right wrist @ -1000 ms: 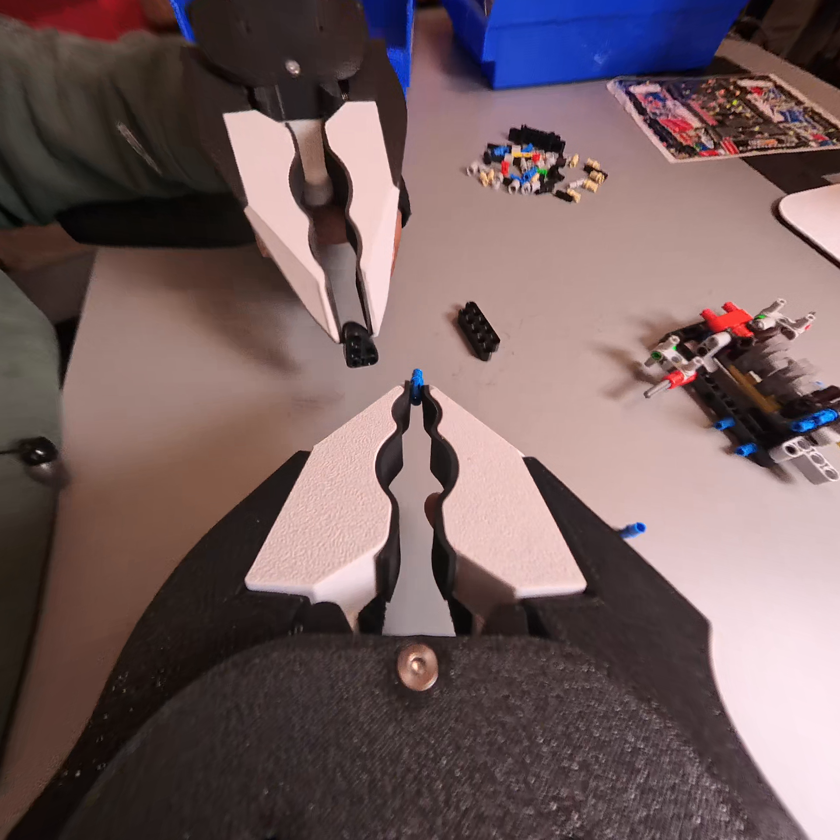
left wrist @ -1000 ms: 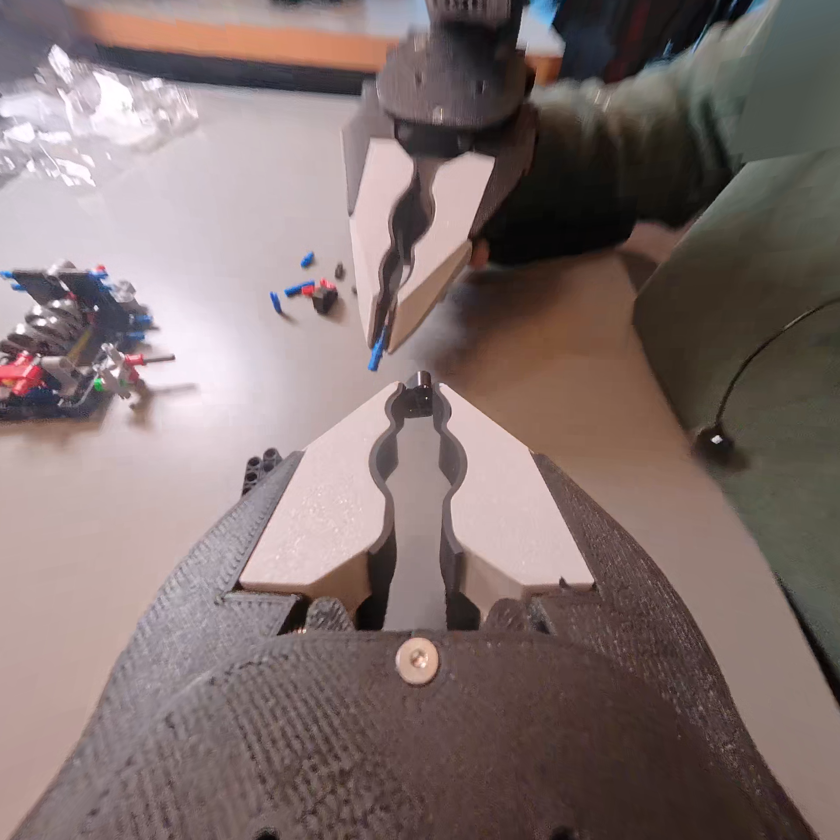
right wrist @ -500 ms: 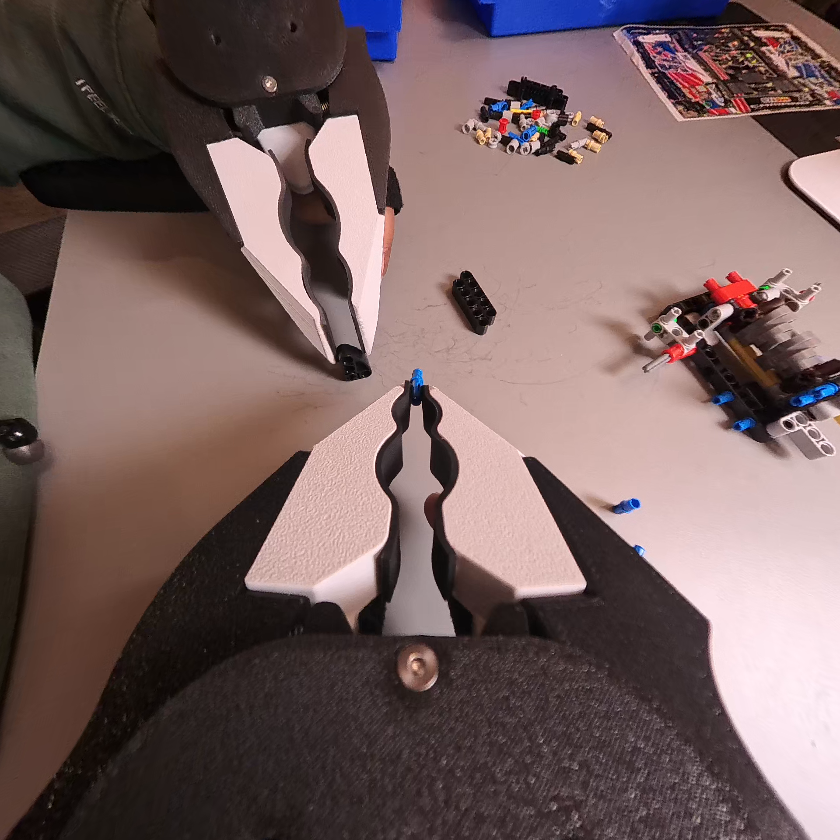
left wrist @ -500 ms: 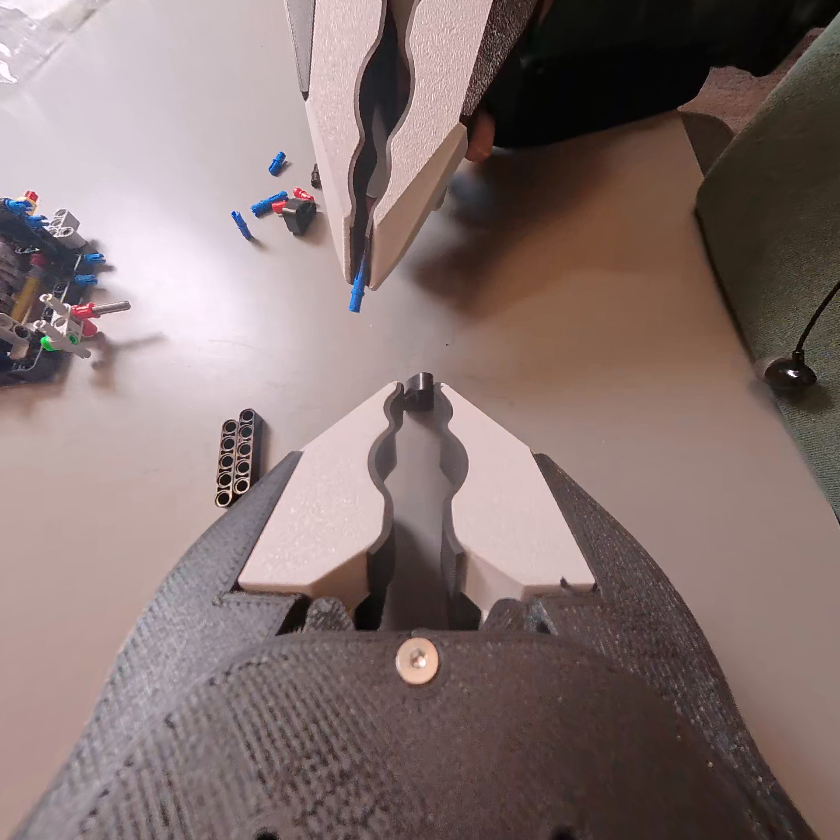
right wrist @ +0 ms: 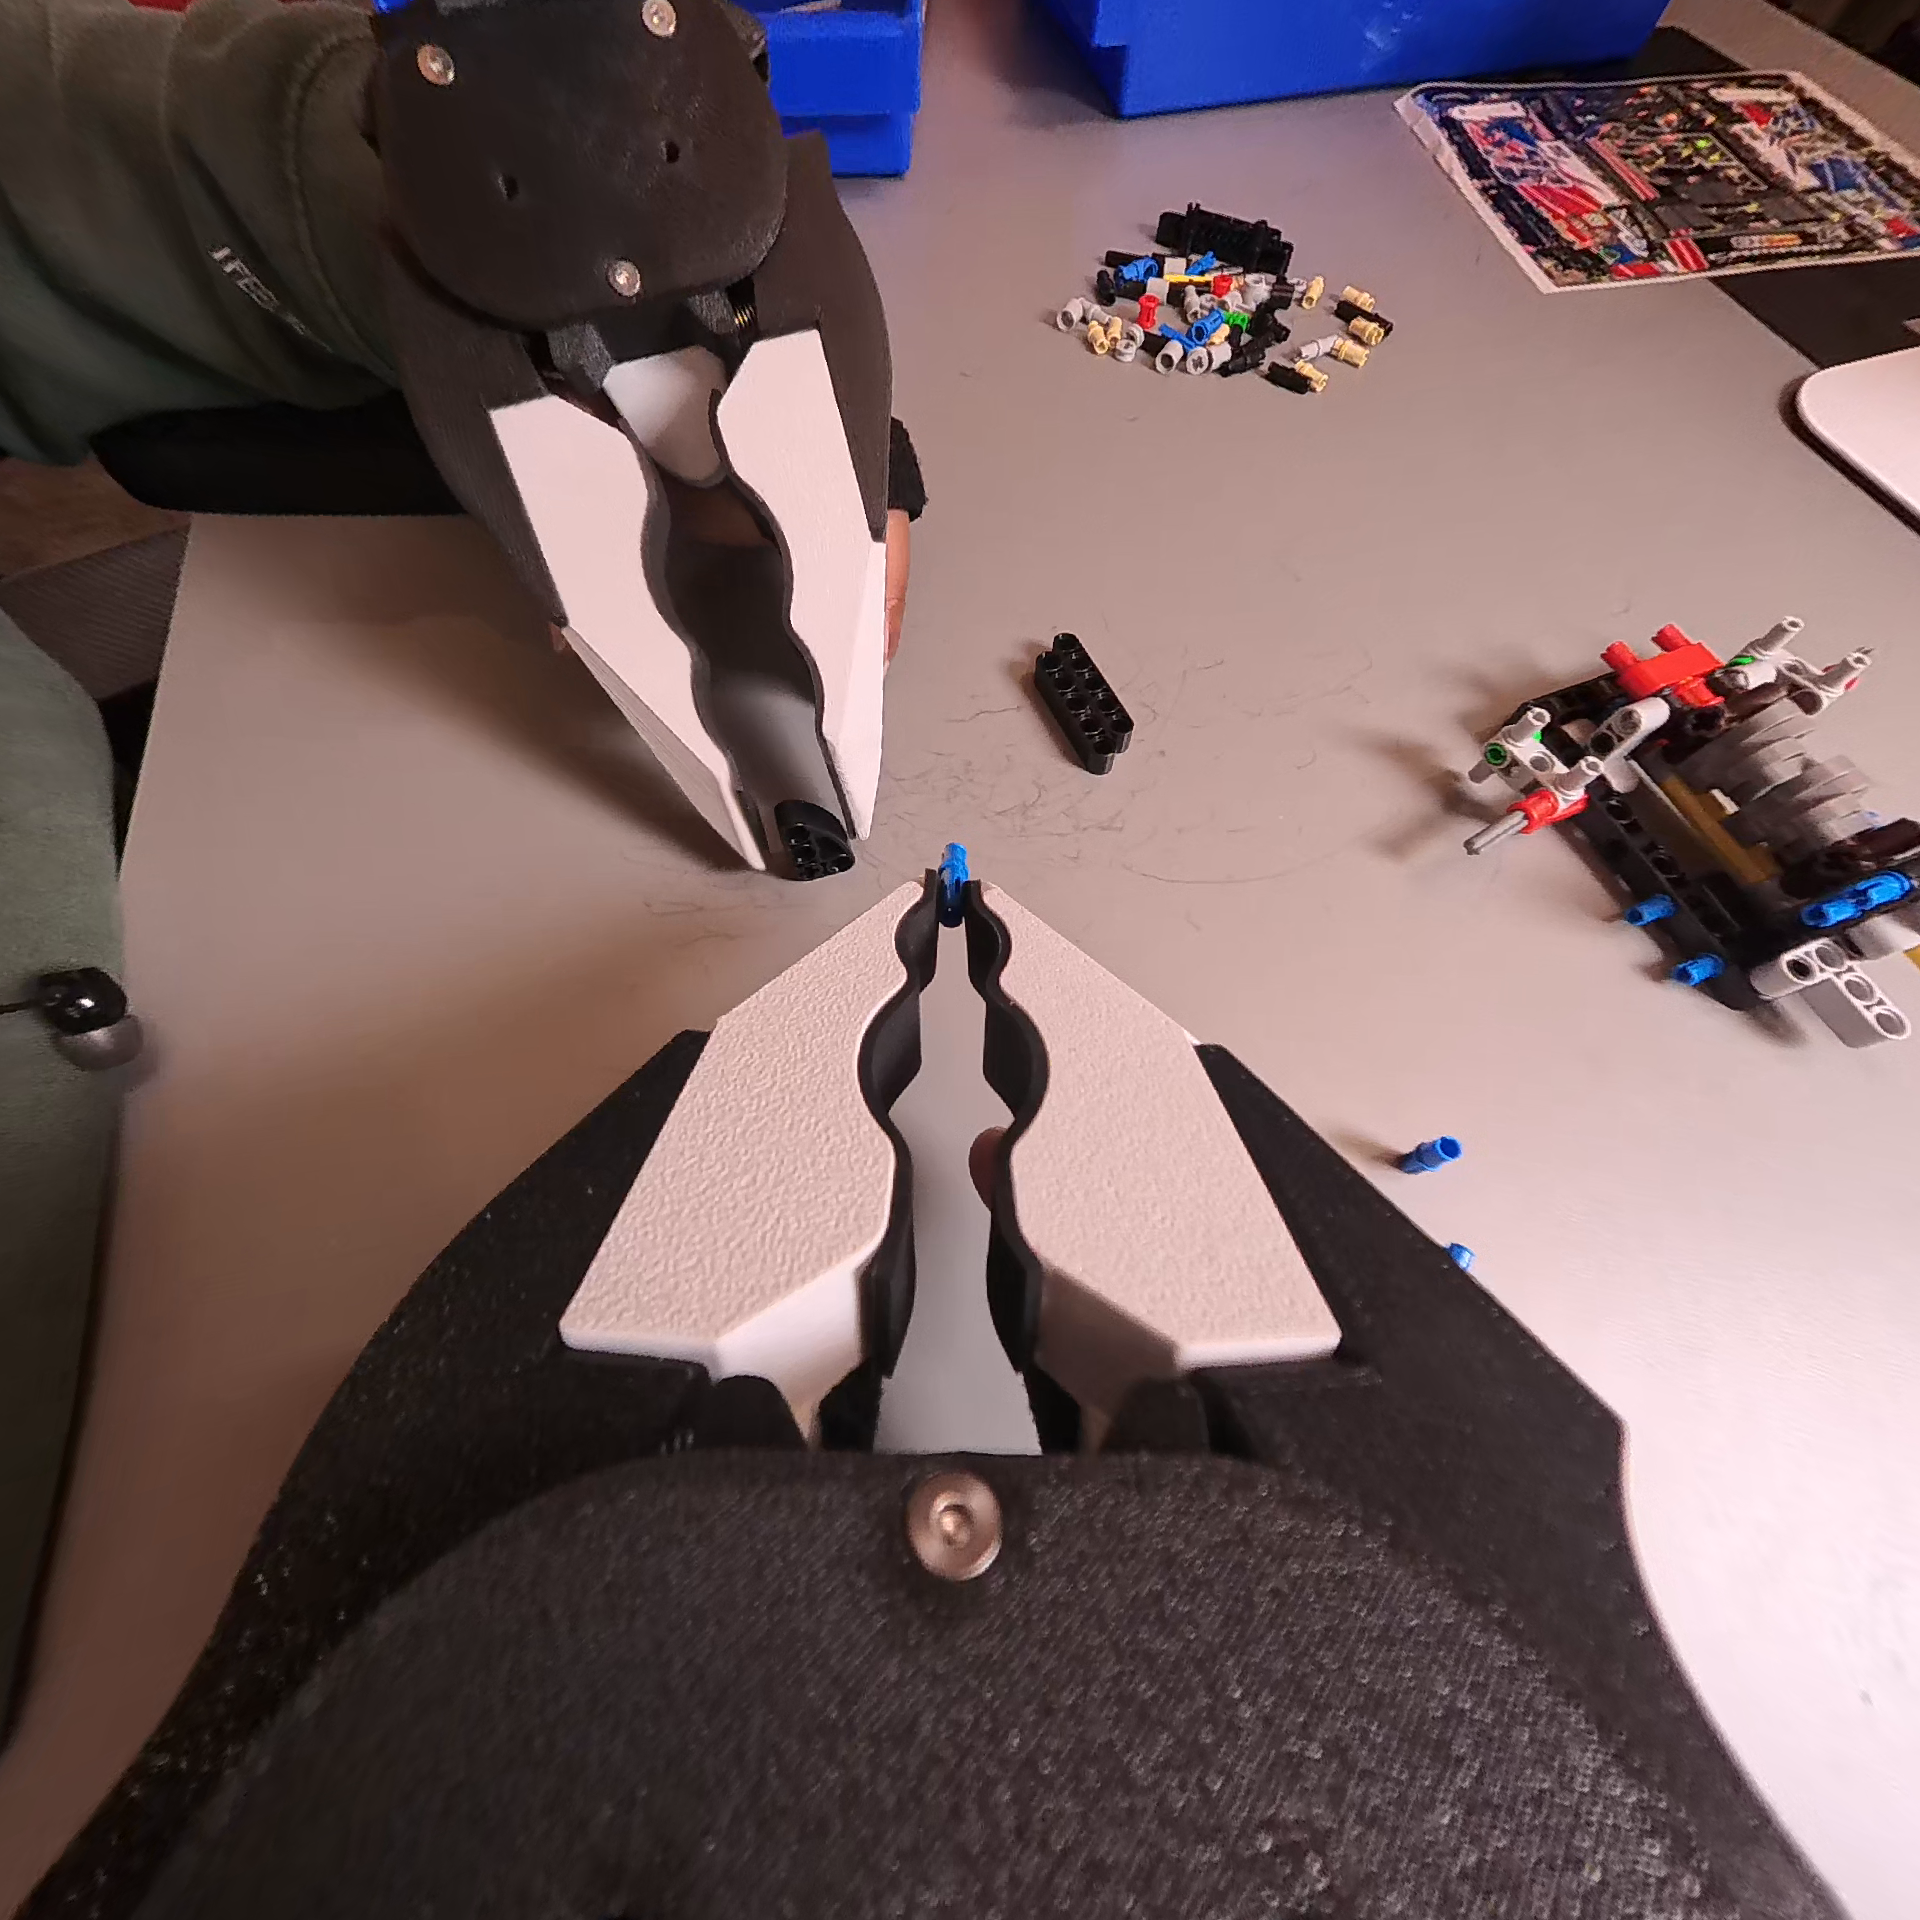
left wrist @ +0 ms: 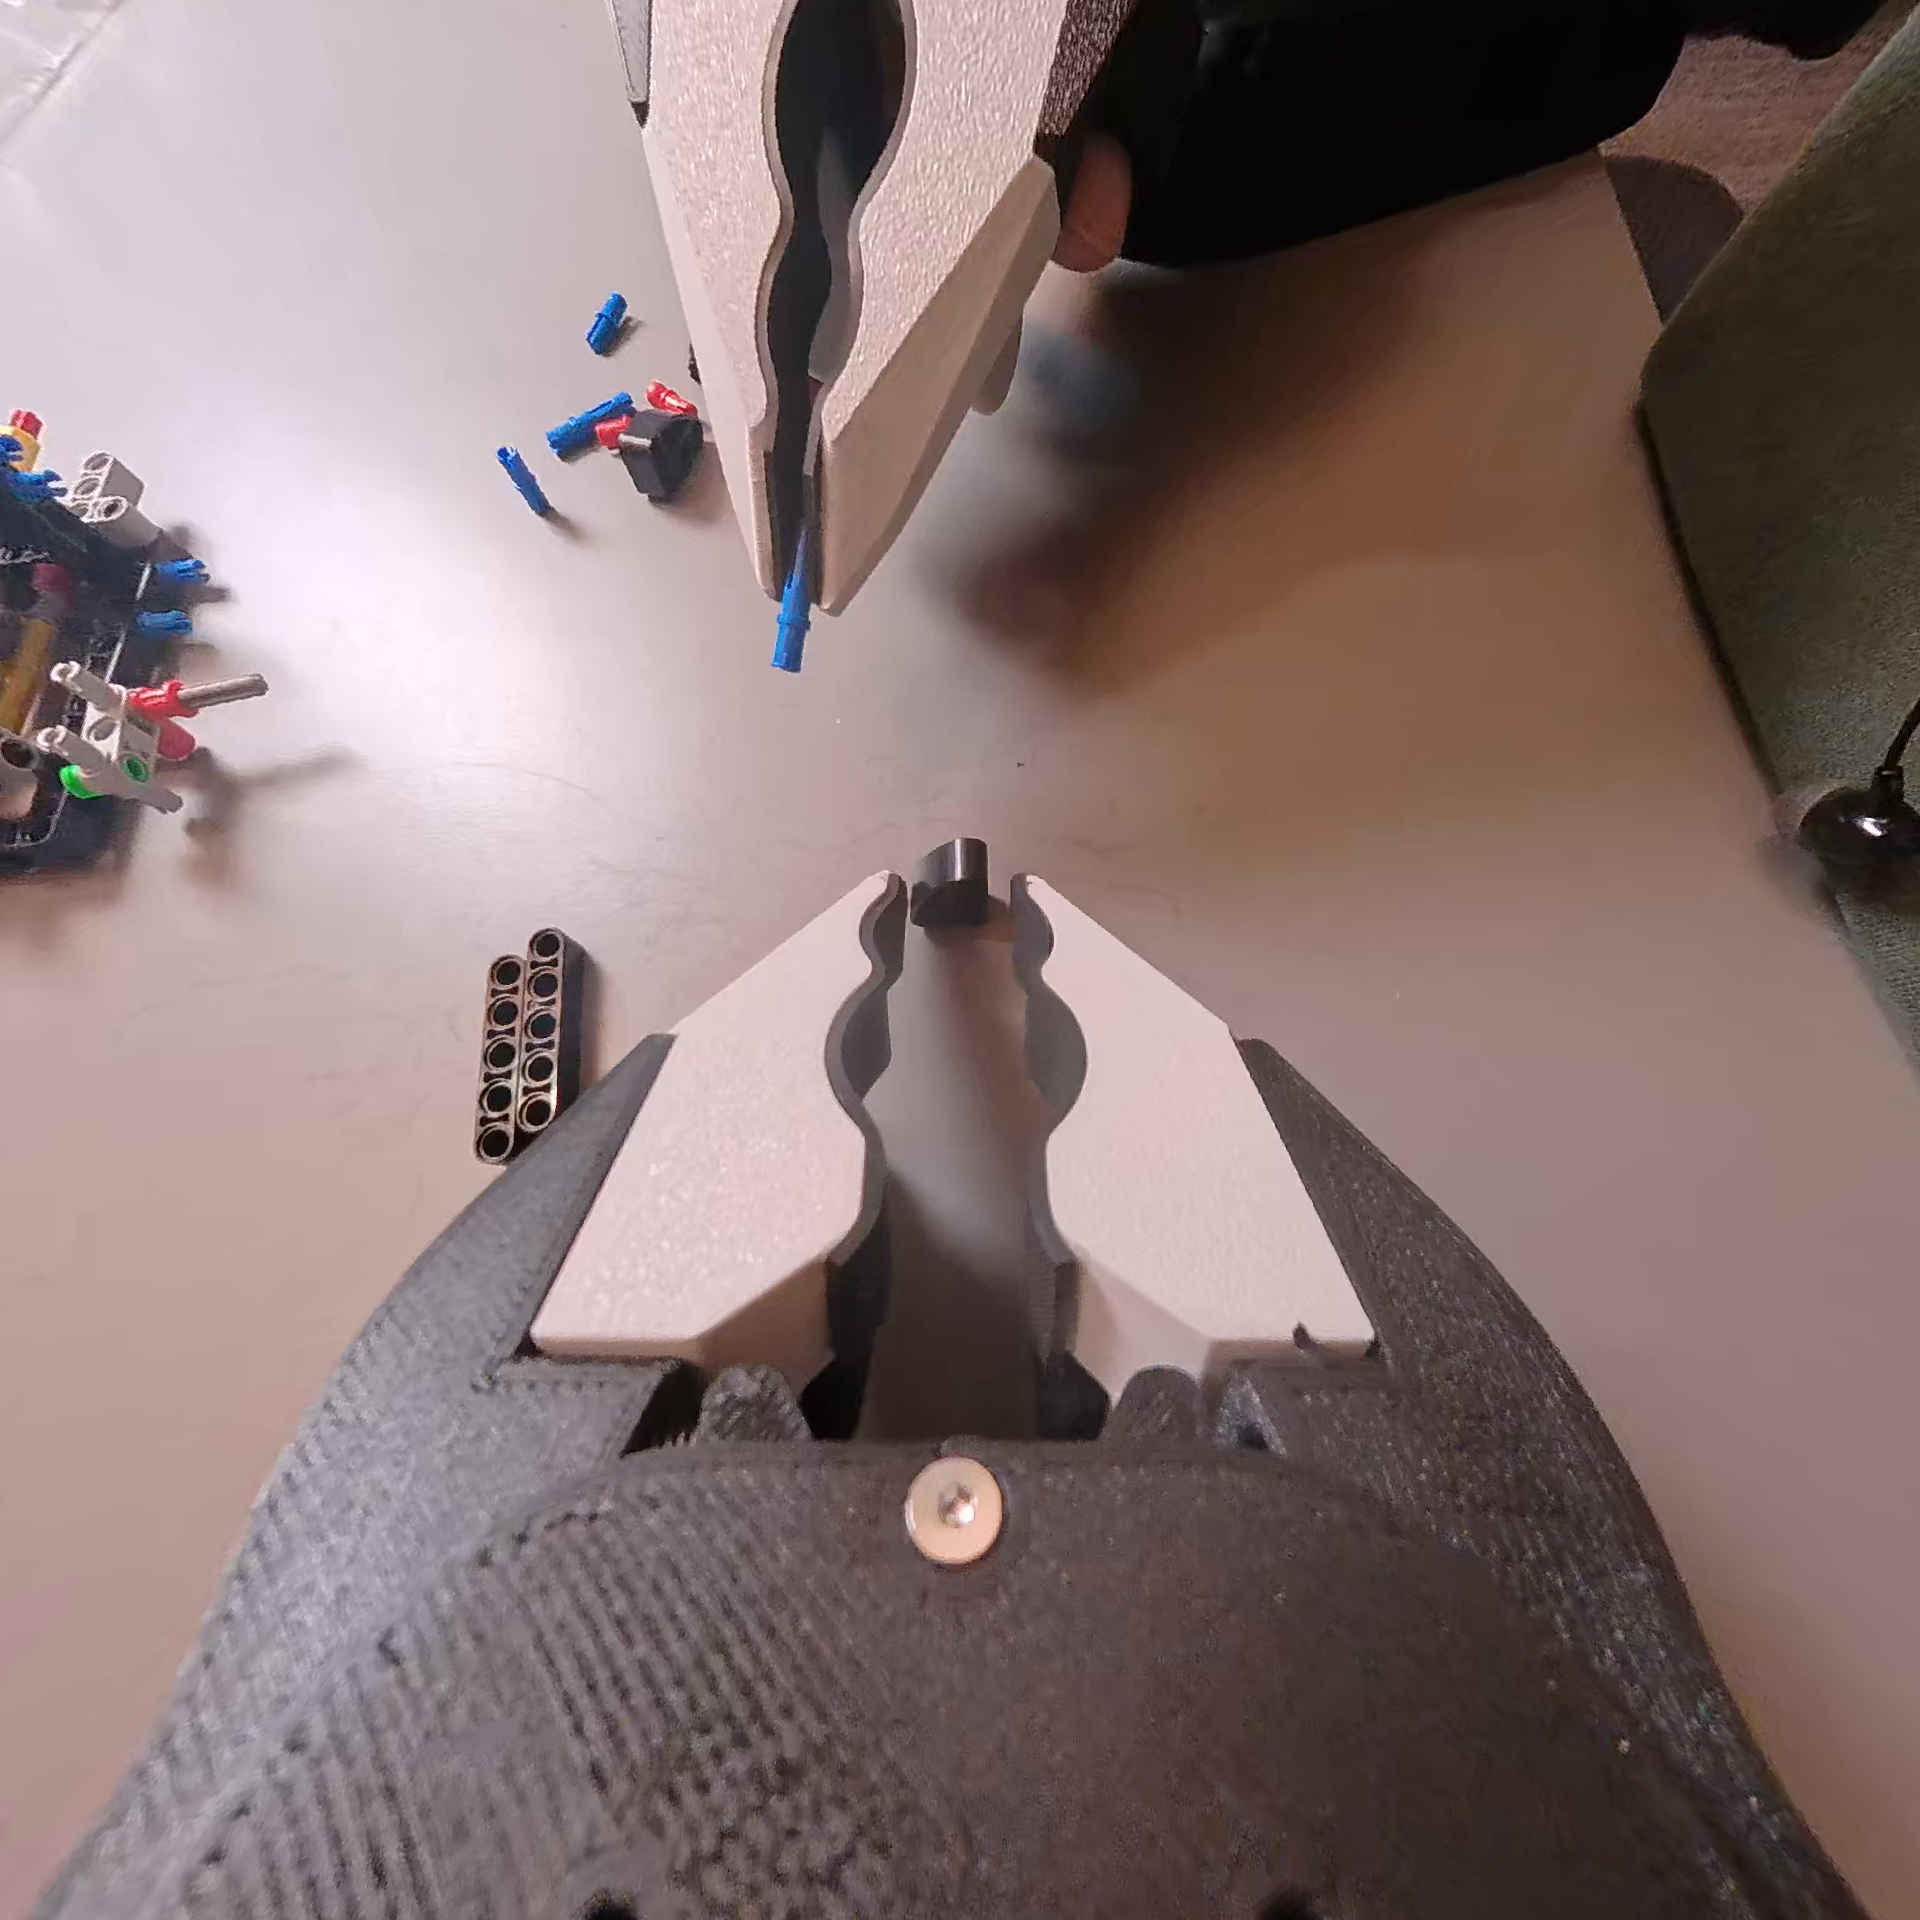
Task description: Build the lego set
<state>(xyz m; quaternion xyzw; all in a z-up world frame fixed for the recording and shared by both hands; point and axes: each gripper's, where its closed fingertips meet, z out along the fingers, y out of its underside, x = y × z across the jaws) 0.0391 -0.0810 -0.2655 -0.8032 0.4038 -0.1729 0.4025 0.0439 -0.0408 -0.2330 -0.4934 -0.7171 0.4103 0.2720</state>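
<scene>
Now pinching a short blue plastic pin [right wrist: 952, 885] in the right gripper [right wrist: 952, 902], tips pressed together. Gripping a small black rounded connector piece [left wrist: 949, 883] in the left gripper [left wrist: 951, 899] (facing the pin, near, apart), above the grey counter [right wrist: 1299, 540].

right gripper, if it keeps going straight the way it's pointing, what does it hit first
Most likely the black piece pinched in the left gripper, which sits just ahead and slightly left of the right gripper and its blue pin. Depth is unclear, so it could pass beside it and meet the table.
</scene>
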